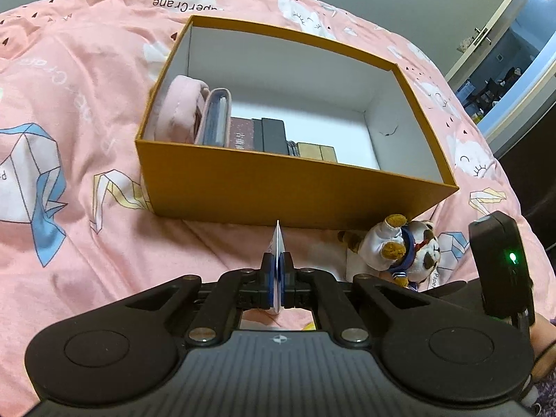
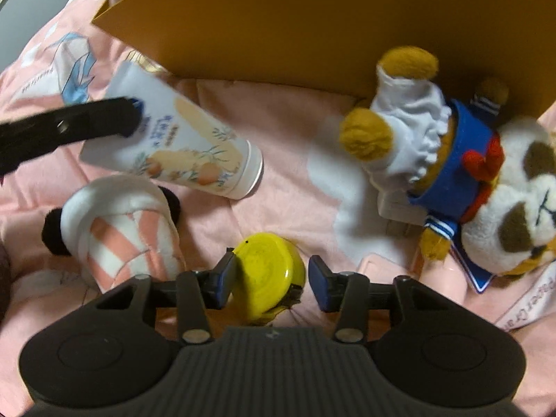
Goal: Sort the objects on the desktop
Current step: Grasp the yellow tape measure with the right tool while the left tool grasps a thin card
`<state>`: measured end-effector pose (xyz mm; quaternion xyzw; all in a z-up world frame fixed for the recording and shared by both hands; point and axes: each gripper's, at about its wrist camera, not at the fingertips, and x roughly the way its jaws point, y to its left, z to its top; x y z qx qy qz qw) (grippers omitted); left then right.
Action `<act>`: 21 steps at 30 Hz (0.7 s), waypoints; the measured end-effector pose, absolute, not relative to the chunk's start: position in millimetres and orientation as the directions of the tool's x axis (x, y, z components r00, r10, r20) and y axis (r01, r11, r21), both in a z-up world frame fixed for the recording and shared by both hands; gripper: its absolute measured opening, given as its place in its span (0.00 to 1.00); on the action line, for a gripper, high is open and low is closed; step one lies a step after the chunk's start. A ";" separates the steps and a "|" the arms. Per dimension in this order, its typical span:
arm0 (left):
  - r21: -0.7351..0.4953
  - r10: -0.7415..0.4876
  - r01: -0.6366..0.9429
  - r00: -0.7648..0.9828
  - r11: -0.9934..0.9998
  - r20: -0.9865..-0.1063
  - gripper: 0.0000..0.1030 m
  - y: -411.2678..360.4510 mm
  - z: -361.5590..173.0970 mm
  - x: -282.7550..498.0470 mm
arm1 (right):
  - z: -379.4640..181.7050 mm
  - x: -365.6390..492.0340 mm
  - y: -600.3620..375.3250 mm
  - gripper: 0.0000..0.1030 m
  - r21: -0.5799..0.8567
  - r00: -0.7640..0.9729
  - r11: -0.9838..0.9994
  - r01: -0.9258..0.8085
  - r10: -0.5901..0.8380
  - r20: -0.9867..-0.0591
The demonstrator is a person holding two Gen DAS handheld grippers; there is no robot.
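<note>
Yellow disc (image 2: 269,274) sits between the right tongs' (image 2: 269,278) open fingers, below the box (image 1: 295,187); left tongs (image 1: 277,271) pinch the tube (image 2: 180,142) flat end.

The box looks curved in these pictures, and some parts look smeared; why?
Left view: the fisheye lens bows the box, though focus is sharp. Right view: the box wall arches more, and the tube and left tongs look blurred.

Matte black left gripper (image 1: 277,271) and right gripper (image 2: 271,279), each with ribbed grey housing, round recessed discs either side, silver screws on angular linkage arms, blue pads on fingers (image 2: 321,278). Small green light on black module (image 1: 500,267). Bare skin at lower right.
</note>
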<state>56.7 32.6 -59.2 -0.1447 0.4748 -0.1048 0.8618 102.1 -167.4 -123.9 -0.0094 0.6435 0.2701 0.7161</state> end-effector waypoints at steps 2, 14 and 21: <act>-0.356 -0.322 0.039 0.527 0.933 -0.786 0.02 35.2 -60.0 55.8 | -127.3 104.6 -169.2 0.47 0.358 0.010 0.855 -0.376 0.390 -0.921; -0.379 -0.341 0.036 0.522 0.925 -0.782 0.02 38.9 -62.2 55.8 | -102.6 87.1 -179.4 0.21 0.484 -0.002 0.798 -0.359 0.518 -0.855; -0.380 -0.342 0.035 0.516 0.924 -0.785 0.02 35.0 -65.2 55.9 | -109.3 86.4 -165.7 0.20 0.456 0.028 0.811 -0.367 0.500 -0.866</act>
